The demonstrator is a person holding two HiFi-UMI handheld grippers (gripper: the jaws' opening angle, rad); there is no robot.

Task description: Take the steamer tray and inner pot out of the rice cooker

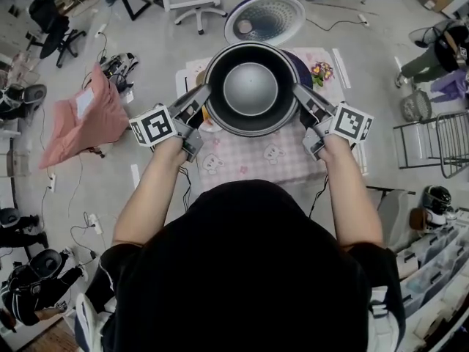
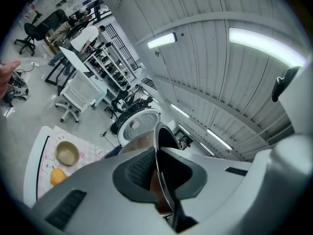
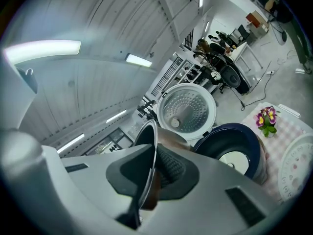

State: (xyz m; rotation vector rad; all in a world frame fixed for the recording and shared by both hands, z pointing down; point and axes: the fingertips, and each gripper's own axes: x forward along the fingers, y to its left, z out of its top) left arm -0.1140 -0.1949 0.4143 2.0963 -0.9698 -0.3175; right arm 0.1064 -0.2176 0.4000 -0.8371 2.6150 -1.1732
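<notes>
**Item 1. Small tan bowl (image 2: 66, 153) and orange round item (image 2: 57, 176).** On the pink checked tablecloth (image 1: 249, 160), below the left gripper and to its outer side. Neither belongs to the task.

**Item 2. Left gripper (image 1: 199, 97).** Clenched on the left rim of the inner pot, the thin metal edge pinched between its ribbed pads.

**Item 3. Inner pot (image 1: 250, 88).** Dark, empty, mouth up. It hangs between the two grippers and is carried by its rim alone, clear of the cooker's cavity.

**Item 4. Right gripper (image 1: 304, 97).** Clamped on the opposite rim in the same way, with the pot wall between its pads.

**Item 5. Rice cooker (image 3: 244, 146).** Dark blue body, below and just beyond the right gripper. The cavity is empty and the heating plate shows. The perforated lid (image 3: 188, 109) stands open behind it.

**Item 6. White round dotted piece (image 3: 297, 168).** Apparently the steamer tray, though only its edge shows. It lies on the cloth to the outer side of the right gripper, past the cooker.

**Step in hand.** The tray appears to be out already and the pot is out but not yet set down. The task looks near its end.

**Next move calls for.** Both grippers should travel together and keep the pot level, since a two-point pinch on the rim could slip or tilt. They should lower the pot onto bare cloth on the near side of the grippers, then release both sides at once.
</notes>
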